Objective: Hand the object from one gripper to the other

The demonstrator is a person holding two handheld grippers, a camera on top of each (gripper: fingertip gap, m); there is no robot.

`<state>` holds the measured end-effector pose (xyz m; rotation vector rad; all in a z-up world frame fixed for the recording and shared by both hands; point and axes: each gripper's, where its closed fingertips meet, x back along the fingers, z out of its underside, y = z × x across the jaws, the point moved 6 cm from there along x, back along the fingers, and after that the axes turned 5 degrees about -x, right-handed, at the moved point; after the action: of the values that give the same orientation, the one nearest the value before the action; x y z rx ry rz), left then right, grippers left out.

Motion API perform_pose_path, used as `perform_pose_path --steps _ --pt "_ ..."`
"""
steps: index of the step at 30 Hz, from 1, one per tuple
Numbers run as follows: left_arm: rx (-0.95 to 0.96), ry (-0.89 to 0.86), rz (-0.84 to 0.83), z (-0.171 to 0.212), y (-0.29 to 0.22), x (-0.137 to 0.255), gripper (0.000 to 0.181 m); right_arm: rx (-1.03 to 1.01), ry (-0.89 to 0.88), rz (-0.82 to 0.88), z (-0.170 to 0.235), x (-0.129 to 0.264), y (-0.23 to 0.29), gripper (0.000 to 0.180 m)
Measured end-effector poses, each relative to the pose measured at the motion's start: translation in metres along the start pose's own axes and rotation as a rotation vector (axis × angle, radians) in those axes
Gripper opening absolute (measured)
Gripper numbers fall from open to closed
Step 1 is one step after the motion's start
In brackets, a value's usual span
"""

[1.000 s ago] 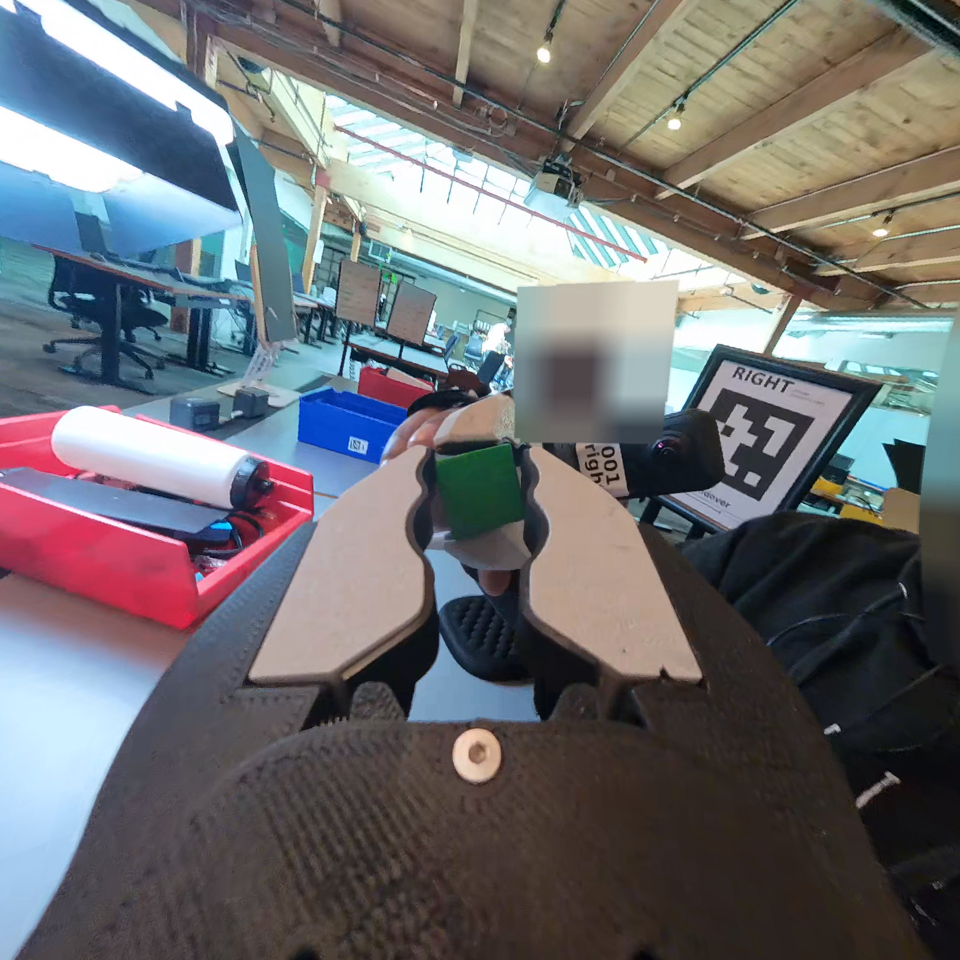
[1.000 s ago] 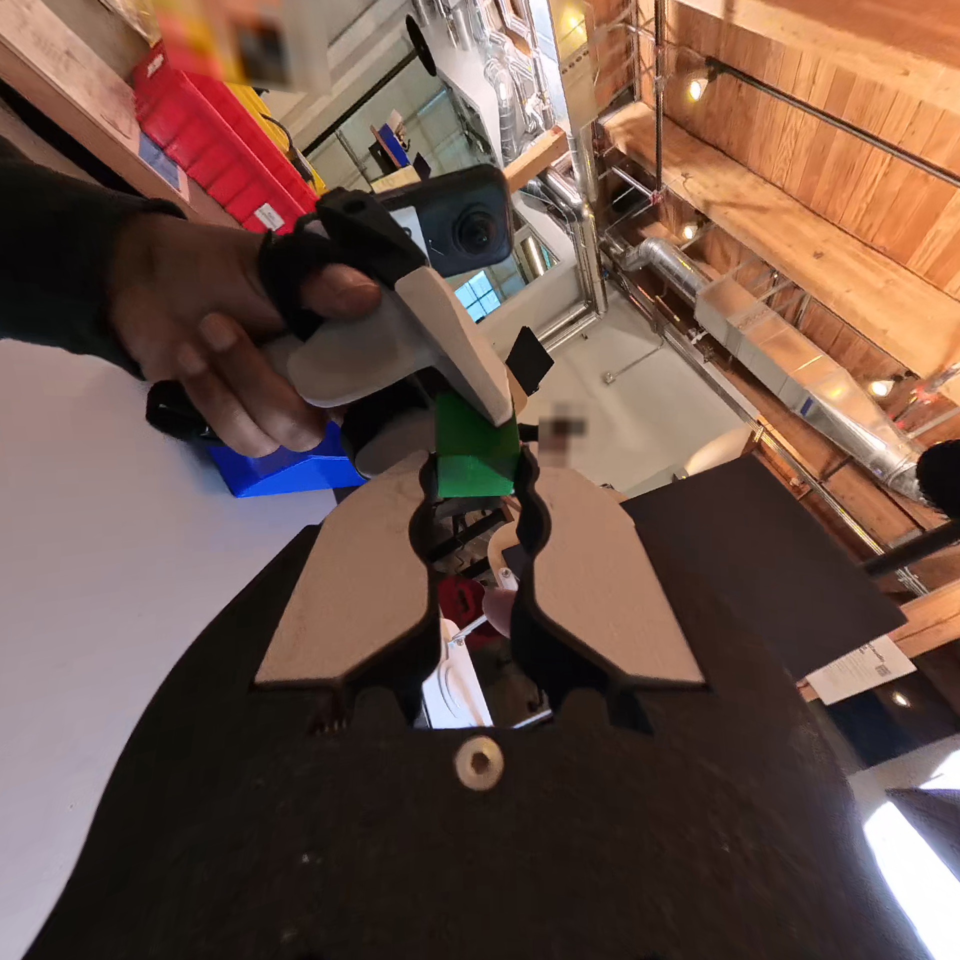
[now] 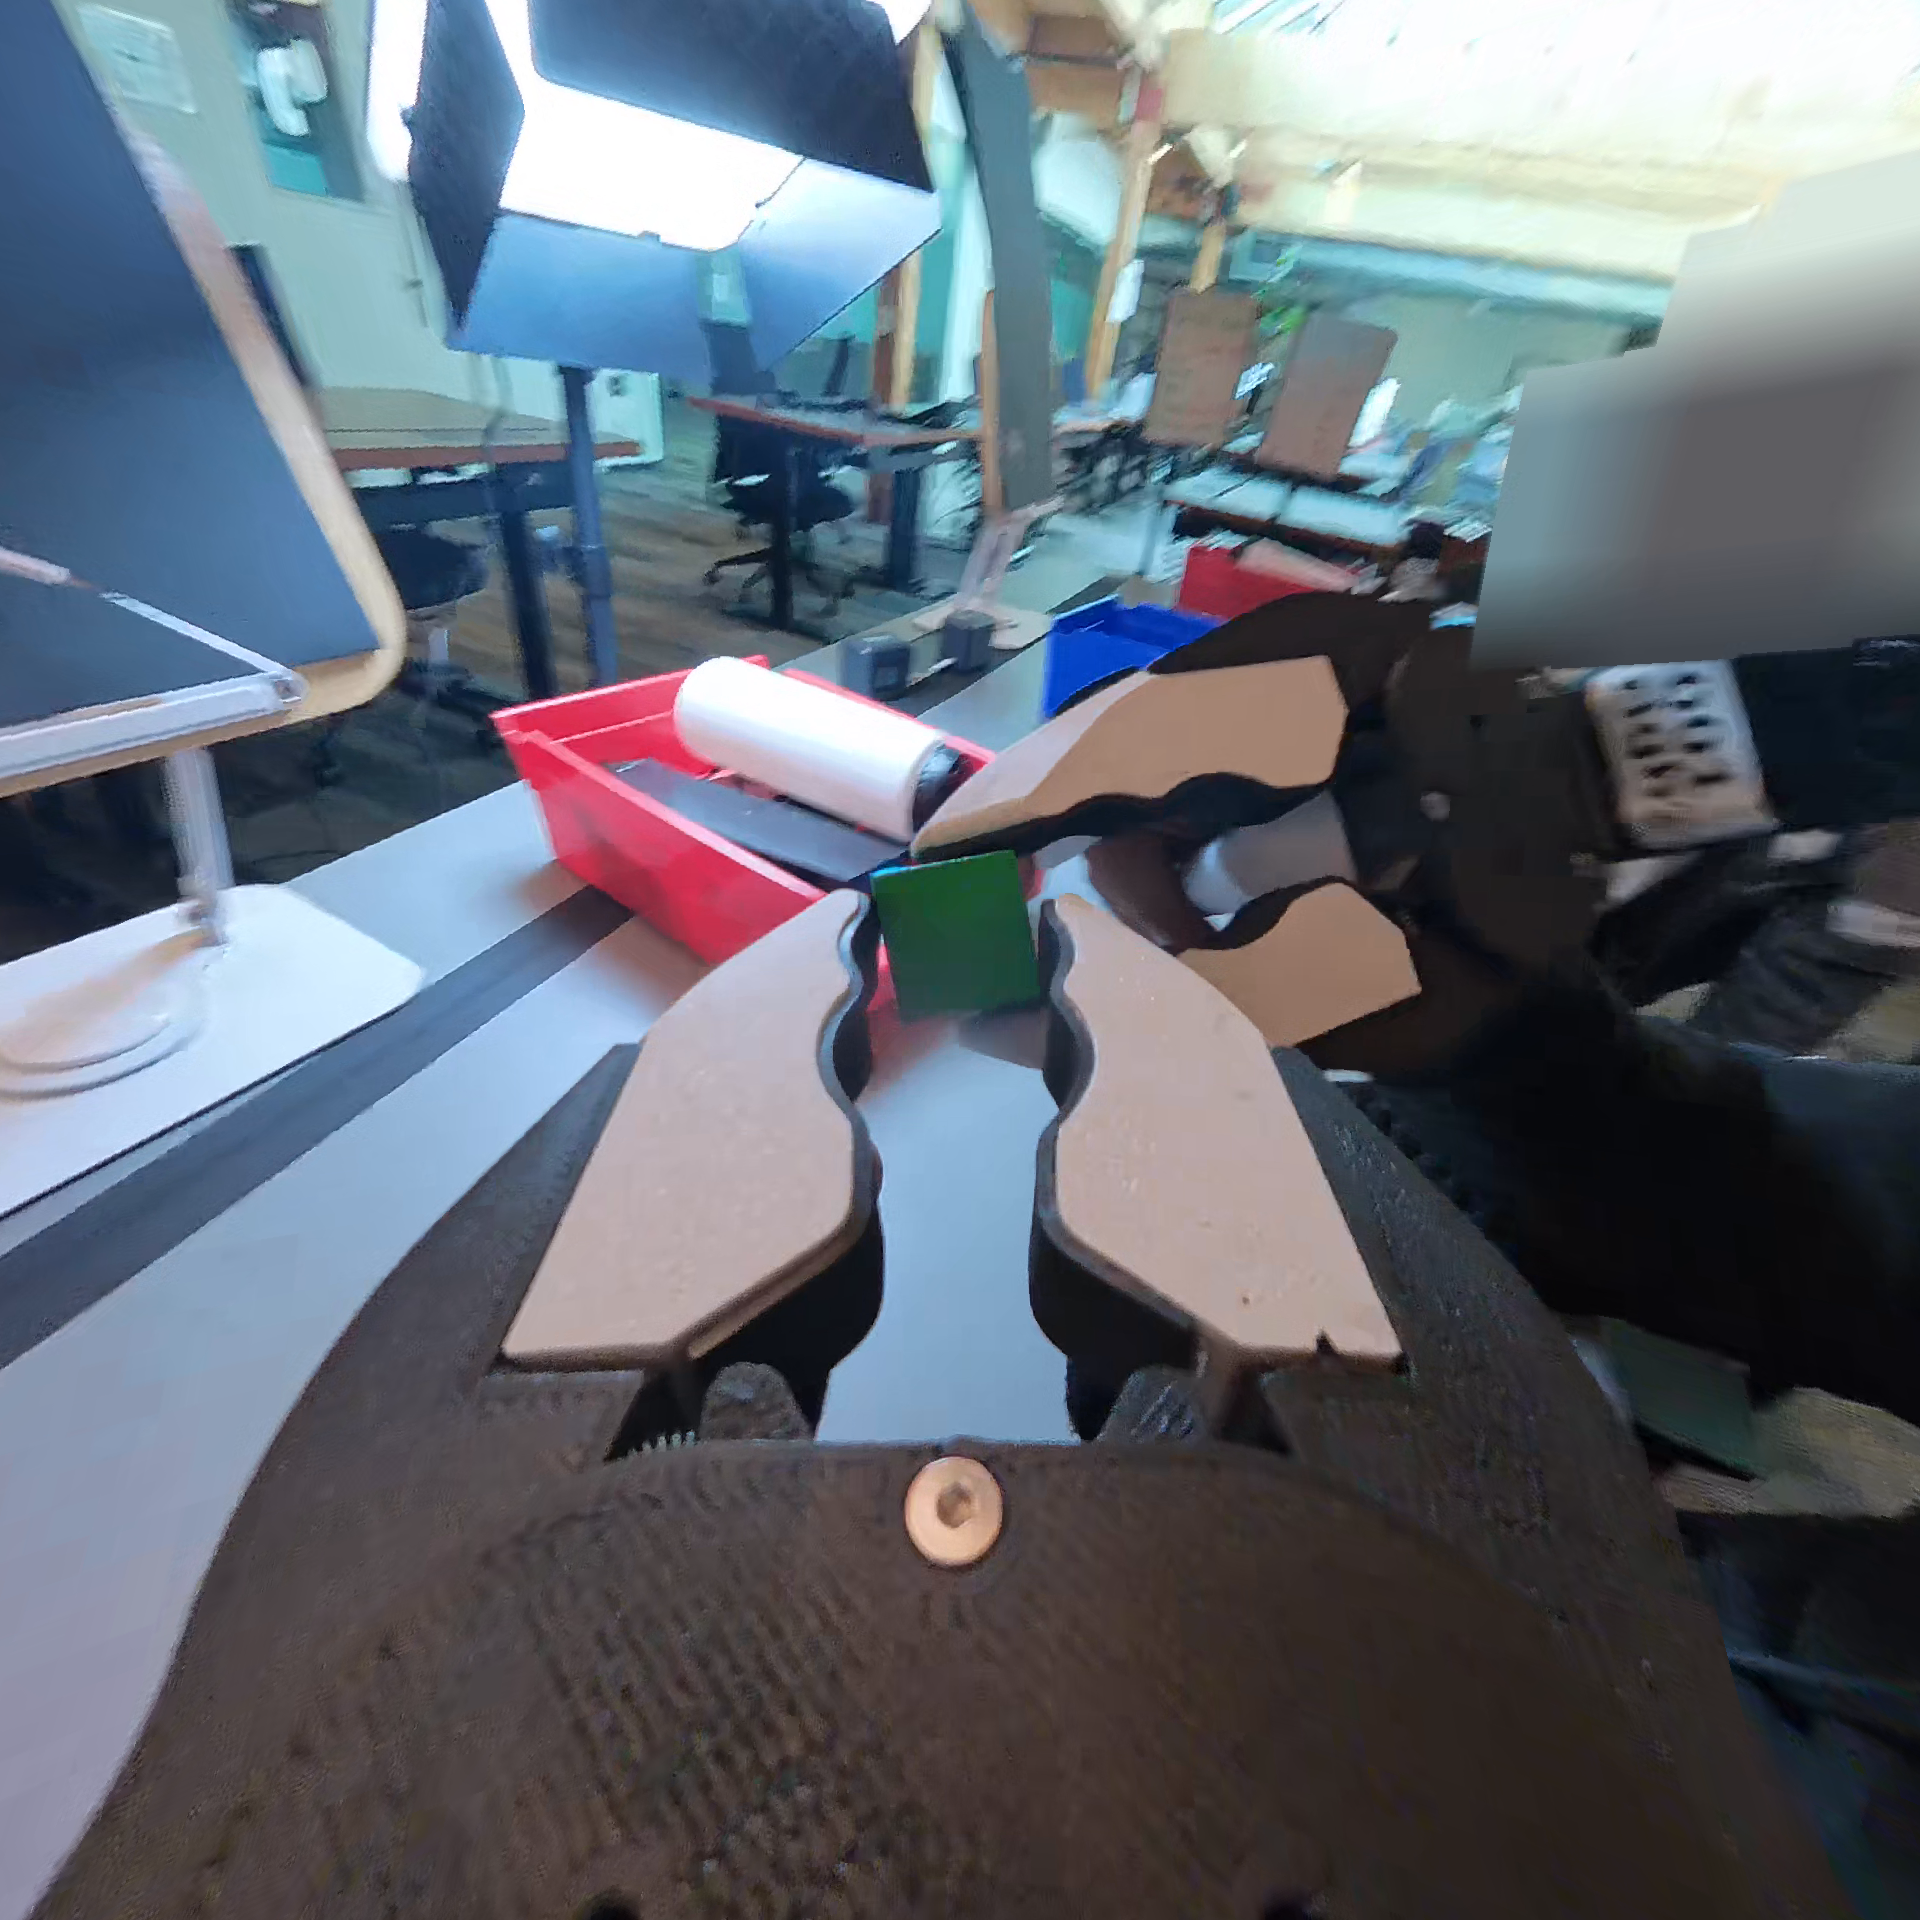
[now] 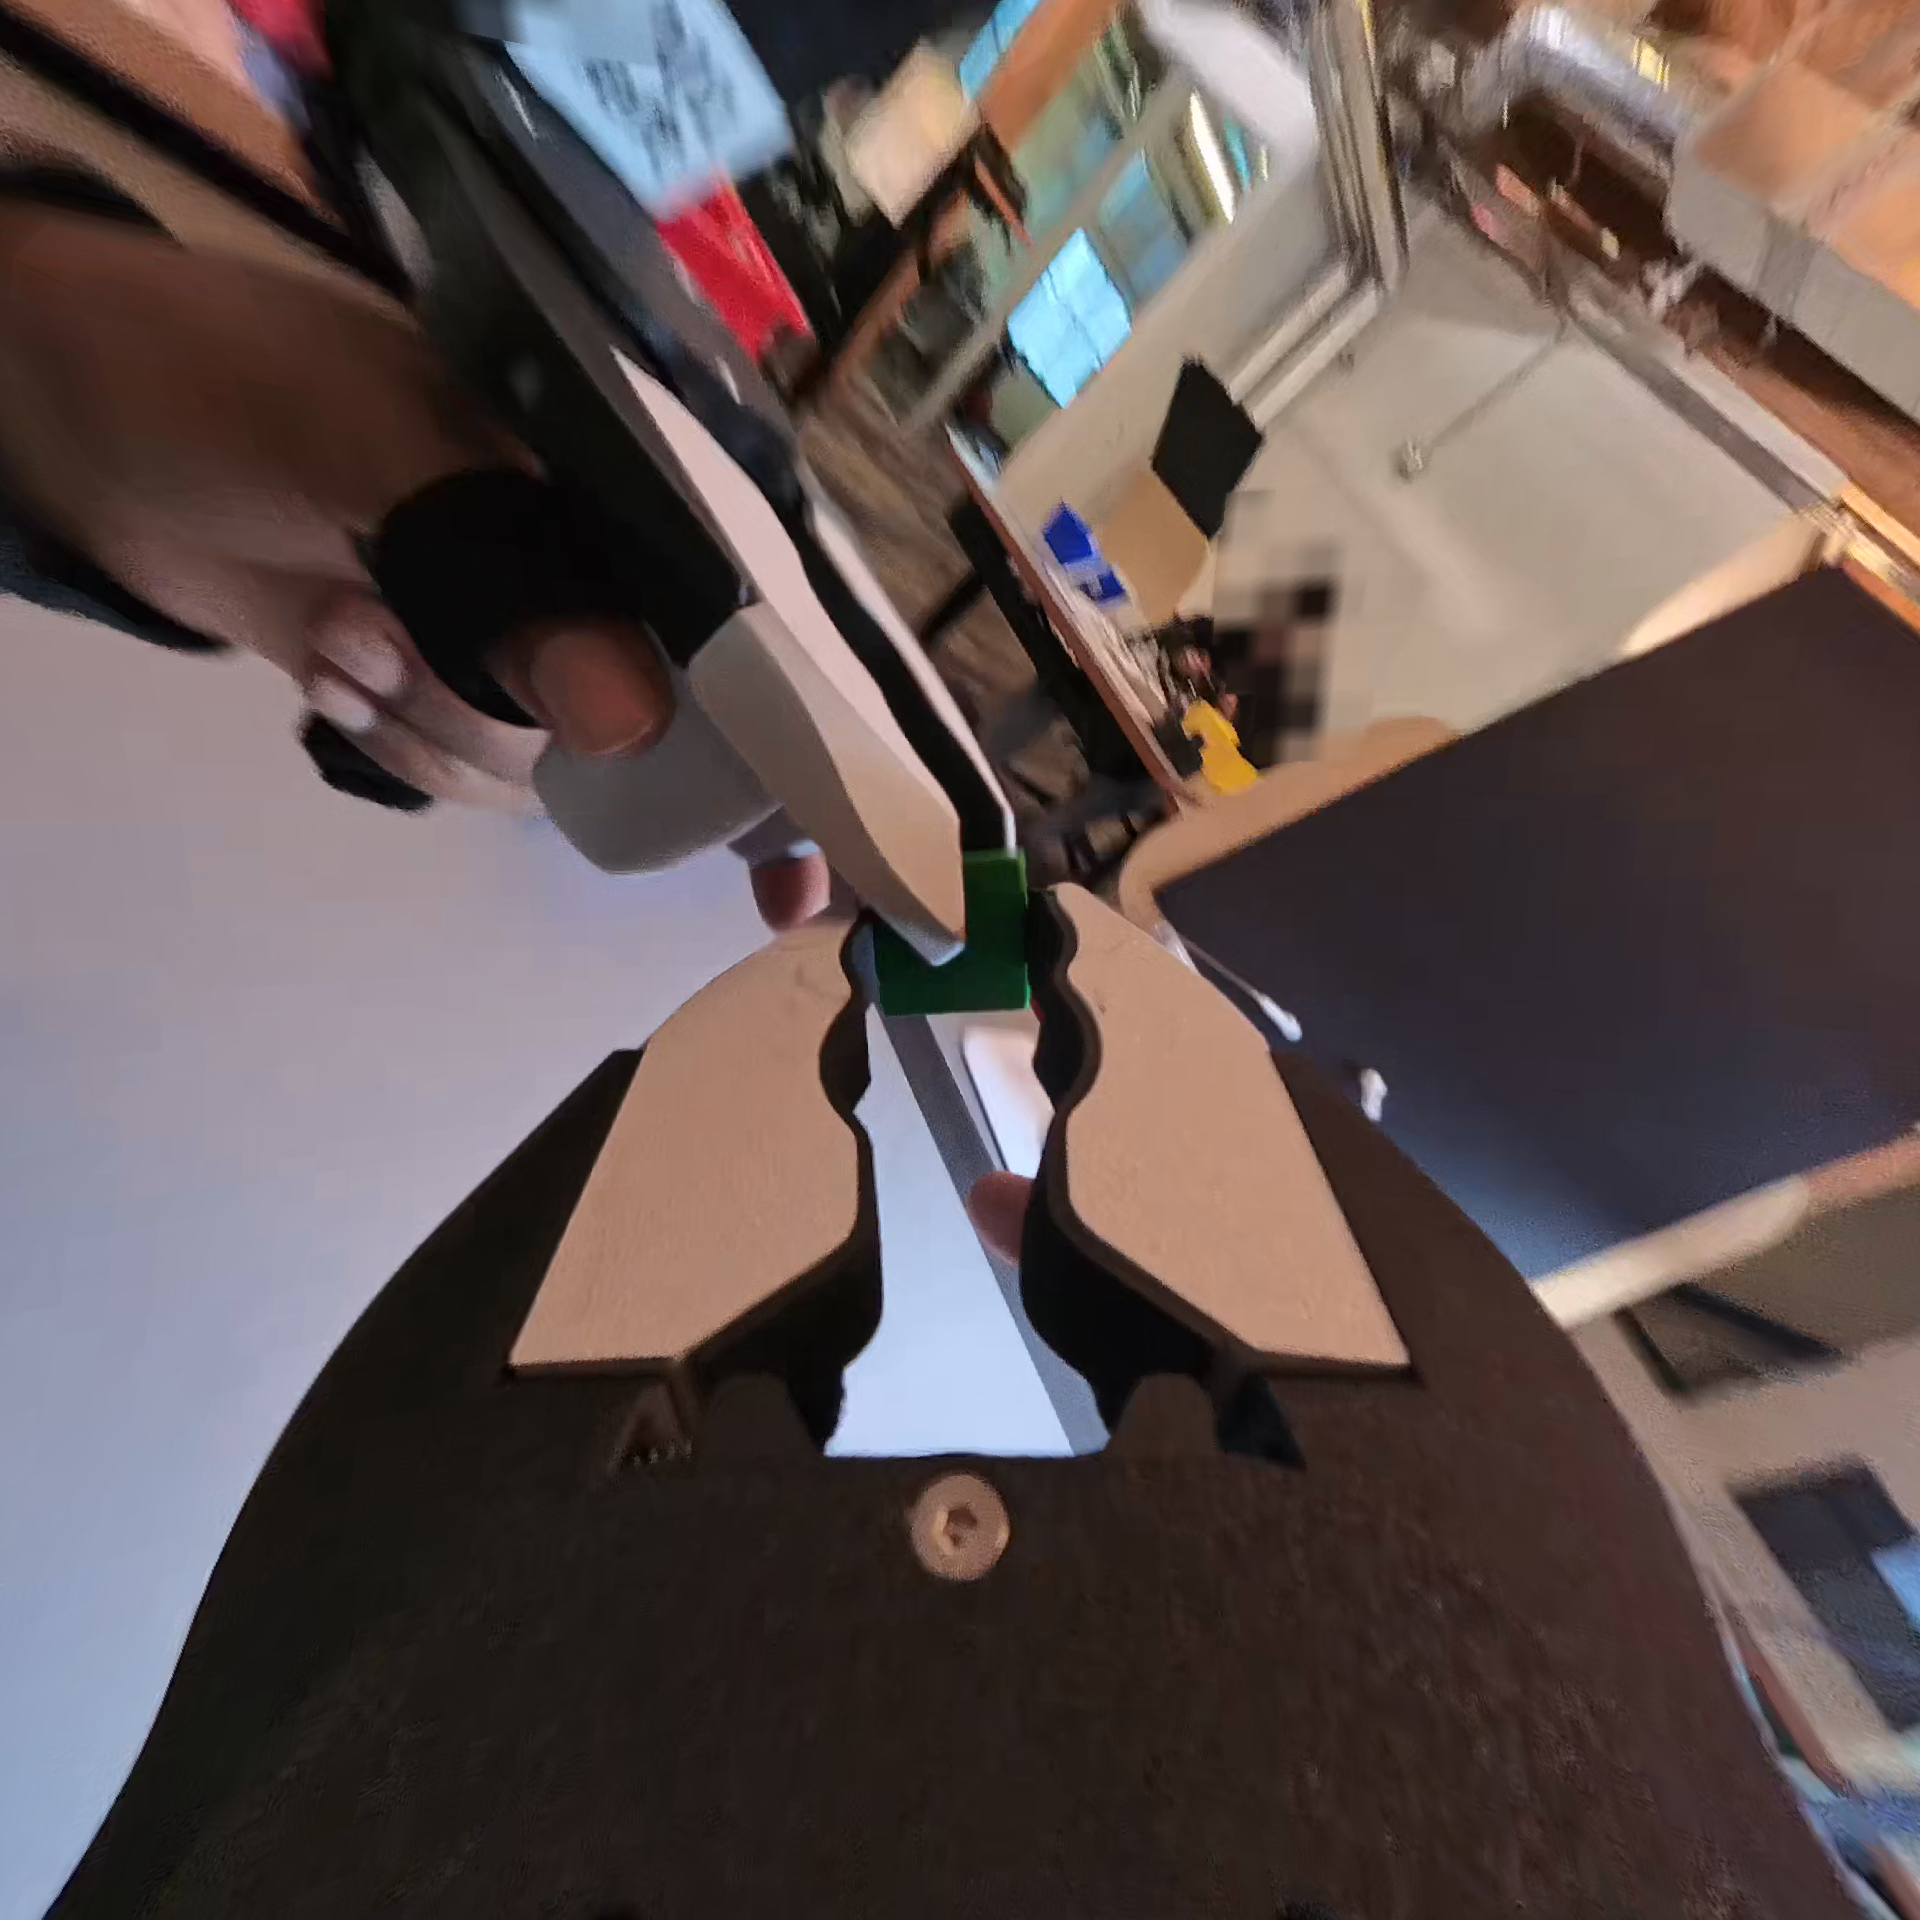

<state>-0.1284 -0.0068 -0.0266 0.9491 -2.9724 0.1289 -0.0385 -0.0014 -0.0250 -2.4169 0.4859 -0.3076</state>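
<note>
We count one green block [image 3: 956, 935], two grippers, two red bins and one blue bin.

The block is up in the air over the grey table [image 3: 260, 1299], caught between both grippers at once. The left gripper [image 3: 956, 920] has its two tips pressed on the block's left and right faces, so it's clamped on it. The right gripper [image 4: 951, 935] comes in from the right in the left wrist view. From its own camera we see its tips tight on both sides of the same block, so it's gripping it too. In the right wrist view one finger of the left gripper lies across the front of the block. A hand [image 4: 260, 499] holds that gripper's handle, but it's blurred.

The near red bin [image 3: 665, 852] sits on the table behind the block. It holds one white roll [image 3: 805, 743] lying on its side and dark flat items under it, which we can't tell apart. We can't see what's in the blue bin [image 3: 1107, 649] farther back, or in the second red bin [image 3: 1242, 577] just beside it.

One lit softbox [image 3: 644, 187] stands behind the table, and one dark panel on a stand [image 3: 156, 436] is at the left.
</note>
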Motion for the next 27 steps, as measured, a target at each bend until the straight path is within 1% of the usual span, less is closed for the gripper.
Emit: perform_pose_path --steps 2,3,5,6,9,10,11,12,13,14,16,19,21,23,26,27 --pt "0.121 -0.102 0.175 -0.006 -0.003 0.006 0.029 -0.059 -0.171 -0.067 -0.010 0.012 -0.003 0.031" --pt "0.197 -0.155 0.268 -0.009 -0.004 0.009 0.029 -0.090 -0.246 -0.097 -0.013 0.018 -0.005 0.036" --pt "0.337 -0.245 0.472 -0.015 -0.008 0.015 0.028 -0.133 -0.348 -0.137 -0.018 0.026 -0.007 0.045" --pt "0.390 -0.289 0.531 -0.018 -0.009 0.017 0.029 -0.137 -0.388 -0.144 -0.021 0.029 -0.008 0.047" --pt "0.489 -0.327 0.680 -0.018 -0.018 0.015 0.028 -0.087 -0.430 -0.134 -0.027 0.031 -0.002 0.047" --pt "0.508 -0.326 0.696 -0.017 -0.020 0.012 0.028 -0.060 -0.433 -0.122 -0.029 0.030 0.001 0.045" --pt "0.515 -0.323 0.704 -0.016 -0.023 0.009 0.028 -0.038 -0.434 -0.117 -0.030 0.030 0.003 0.040" --pt "0.516 -0.318 0.713 -0.014 -0.025 0.007 0.029 -0.024 -0.435 -0.103 -0.032 0.031 0.004 0.031" --pt "0.523 -0.317 0.718 -0.014 -0.026 0.006 0.029 -0.010 -0.431 -0.092 -0.033 0.031 0.004 0.030" --pt "0.530 -0.312 0.700 -0.014 -0.024 0.005 0.029 -0.003 -0.396 -0.086 -0.032 0.031 0.002 0.030" --pt "0.465 -0.290 0.568 -0.012 -0.017 0.004 0.029 0.012 -0.317 -0.055 -0.027 0.029 -0.003 0.030" --pt "0.247 -0.213 0.290 -0.011 -0.007 0.007 0.031 0.073 -0.162 0.014 -0.016 0.024 -0.010 0.030" --pt "0.112 -0.130 0.157 -0.011 -0.007 0.007 0.035 0.139 -0.066 0.068 -0.007 0.018 -0.012 0.030" --pt "0.026 -0.078 0.062 -0.009 -0.010 0.002 0.037 0.189 0.007 0.088 0.001 0.011 -0.010 0.030" --pt "-0.056 -0.005 -0.061 0.000 -0.009 -0.007 0.038 0.250 0.043 0.091 0.006 0.003 -0.002 0.030" --pt "-0.081 0.018 -0.089 0.004 -0.008 -0.009 0.035 0.270 0.049 0.093 0.007 0.002 0.000 0.030"
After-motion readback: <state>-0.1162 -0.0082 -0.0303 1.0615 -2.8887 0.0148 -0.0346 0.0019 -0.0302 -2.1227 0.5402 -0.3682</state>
